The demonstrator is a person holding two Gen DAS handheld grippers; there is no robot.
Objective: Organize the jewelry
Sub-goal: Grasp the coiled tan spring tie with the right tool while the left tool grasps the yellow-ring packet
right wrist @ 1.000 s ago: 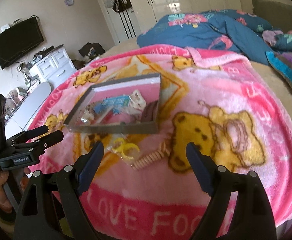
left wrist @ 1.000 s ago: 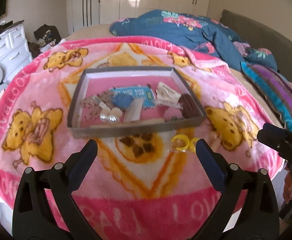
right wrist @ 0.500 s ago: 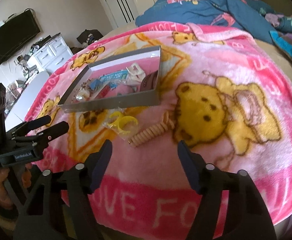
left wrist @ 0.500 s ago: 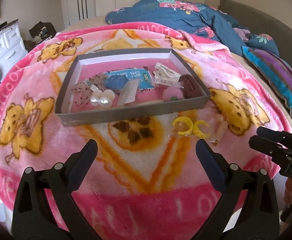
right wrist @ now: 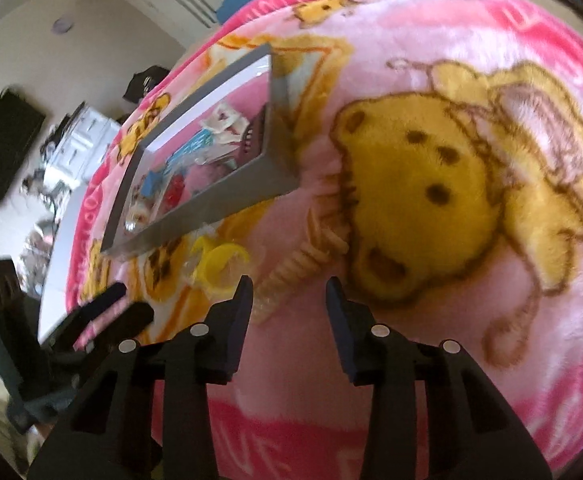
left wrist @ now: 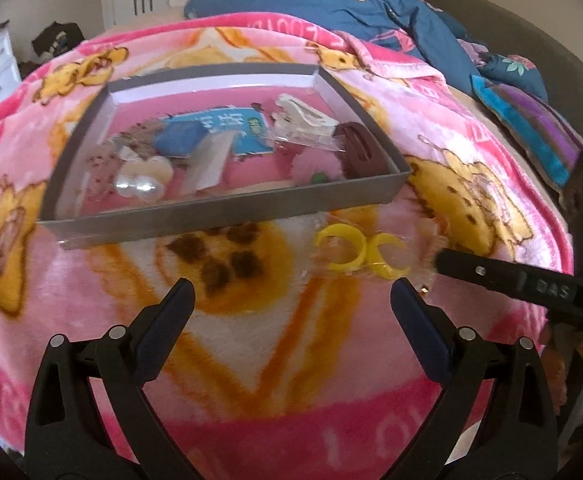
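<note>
Ahead of the left gripper [left wrist: 291, 294], a shallow grey tray [left wrist: 219, 218] is lying on a pink bear-print blanket [left wrist: 251, 340] that is covering the bed. Its two fingers are standing wide apart with nothing between them, hovering above the blanket and short of the tray's near wall. Inside the tray a jumble of small pieces is resting: a pair of pearly beads [left wrist: 141, 186] toward the gripper's left, a blue packet [left wrist: 219, 128] further in, a cream hair clip [left wrist: 305, 120] and a dark maroon clip [left wrist: 361, 150] against the right wall. Just outside the near wall, ahead and to the right of the left gripper, a clear bag of yellow rings [left wrist: 357, 256] is sitting on the blanket.

Straight ahead of the right gripper [right wrist: 289, 292], a peach spiral hair tie [right wrist: 291, 276] is lying on the blanket, its near end reaching down between the fingertips. The fingers are only partly spread and are gripping nothing. The bag of yellow rings [right wrist: 219, 266] is lying just left of the right gripper's left finger, beside the hair tie, and the tray [right wrist: 227, 196] is sitting beyond both. Further left, the left gripper [right wrist: 119, 308] is showing at the blanket's edge. The picture from the right wrist is blurred.
</note>
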